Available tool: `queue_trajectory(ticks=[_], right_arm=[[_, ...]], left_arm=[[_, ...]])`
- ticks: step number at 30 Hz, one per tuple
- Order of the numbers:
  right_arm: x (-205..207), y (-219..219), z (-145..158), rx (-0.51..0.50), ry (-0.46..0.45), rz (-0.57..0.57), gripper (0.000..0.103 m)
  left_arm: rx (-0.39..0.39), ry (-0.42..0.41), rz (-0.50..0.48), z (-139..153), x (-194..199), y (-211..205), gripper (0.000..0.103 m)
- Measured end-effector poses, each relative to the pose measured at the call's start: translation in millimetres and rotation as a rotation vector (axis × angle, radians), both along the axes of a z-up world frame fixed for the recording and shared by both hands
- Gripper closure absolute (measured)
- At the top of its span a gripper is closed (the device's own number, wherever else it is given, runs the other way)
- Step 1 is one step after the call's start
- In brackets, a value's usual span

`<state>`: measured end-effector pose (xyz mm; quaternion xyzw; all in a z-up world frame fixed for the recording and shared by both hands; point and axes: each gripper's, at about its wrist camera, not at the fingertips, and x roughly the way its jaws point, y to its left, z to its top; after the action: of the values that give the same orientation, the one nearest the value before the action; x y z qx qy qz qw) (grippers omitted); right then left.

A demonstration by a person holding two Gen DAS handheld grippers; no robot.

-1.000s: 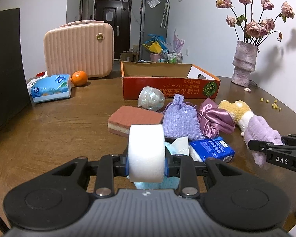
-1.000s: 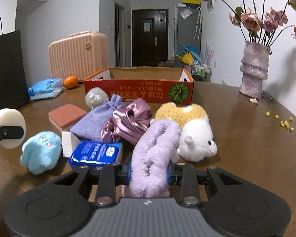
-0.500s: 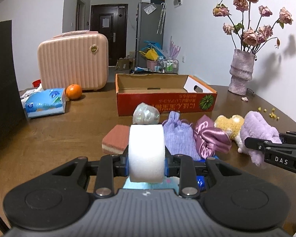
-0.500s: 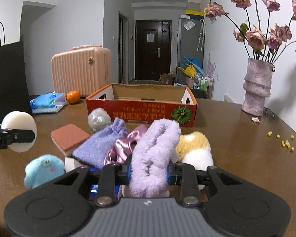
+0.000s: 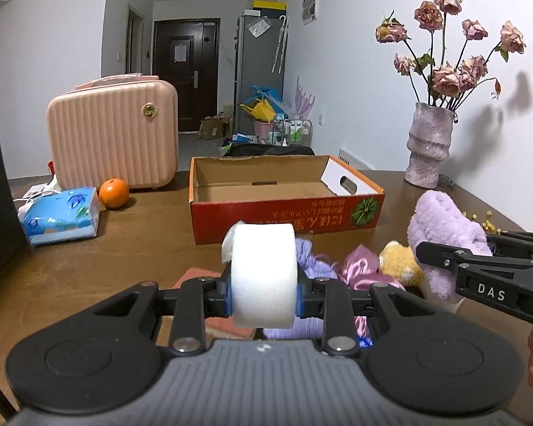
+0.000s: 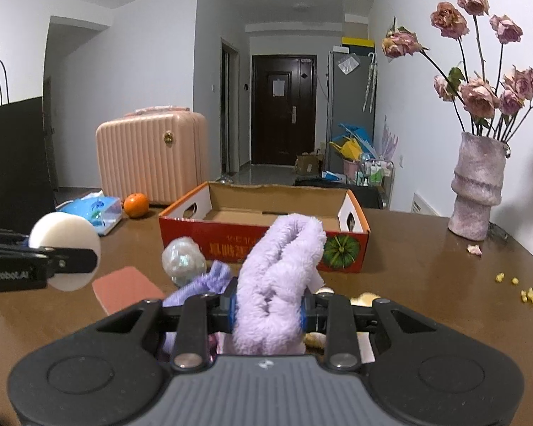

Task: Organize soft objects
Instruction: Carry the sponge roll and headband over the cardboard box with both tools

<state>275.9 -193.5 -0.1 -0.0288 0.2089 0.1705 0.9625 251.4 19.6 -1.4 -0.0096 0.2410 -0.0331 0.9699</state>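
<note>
My left gripper (image 5: 264, 296) is shut on a white round sponge (image 5: 263, 273), held above the table; the same sponge (image 6: 65, 250) shows at the left of the right wrist view. My right gripper (image 6: 268, 310) is shut on a fluffy lilac plush (image 6: 280, 277), which also appears at the right as the lilac plush (image 5: 444, 234). Beyond both stands an open red cardboard box (image 5: 284, 191), empty inside. Below the grippers lie a lilac pouch (image 6: 202, 284), a pink satin piece (image 5: 362, 271), a yellow plush (image 5: 398, 262), a terracotta sponge (image 6: 124, 287) and a shiny wrapped ball (image 6: 183, 259).
A pink suitcase (image 5: 113, 138), an orange (image 5: 113, 193) and a blue tissue pack (image 5: 60, 216) sit at the back left. A vase of dried roses (image 5: 430, 149) stands at the back right, with yellow crumbs (image 6: 526, 291) near it. A black bag (image 6: 14, 156) is at the far left.
Both grippers have risen and moved toward the box with their loads. The pile of soft things has dropped lower in both views, and the blue plush and blue packet are now hidden.
</note>
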Motion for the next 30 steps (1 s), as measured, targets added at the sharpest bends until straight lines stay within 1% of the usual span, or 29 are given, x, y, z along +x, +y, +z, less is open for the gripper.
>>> queue_trajectory(ticks=[13,23,30], right_arm=[[38,16,18,0.033,-0.066,0.01,0.074],[81,25,25,0.027,-0.08,0.016,0.074],[111,32,31,0.005,-0.093,0.024,0.074]], left_arm=[[-0.018,-0.049,0.011,18,45,-6,0.073],[-0.014,-0.072,0.031,33,86,-12,0.073],[-0.018,-0.069,0.057,40,119,-10,0.073]])
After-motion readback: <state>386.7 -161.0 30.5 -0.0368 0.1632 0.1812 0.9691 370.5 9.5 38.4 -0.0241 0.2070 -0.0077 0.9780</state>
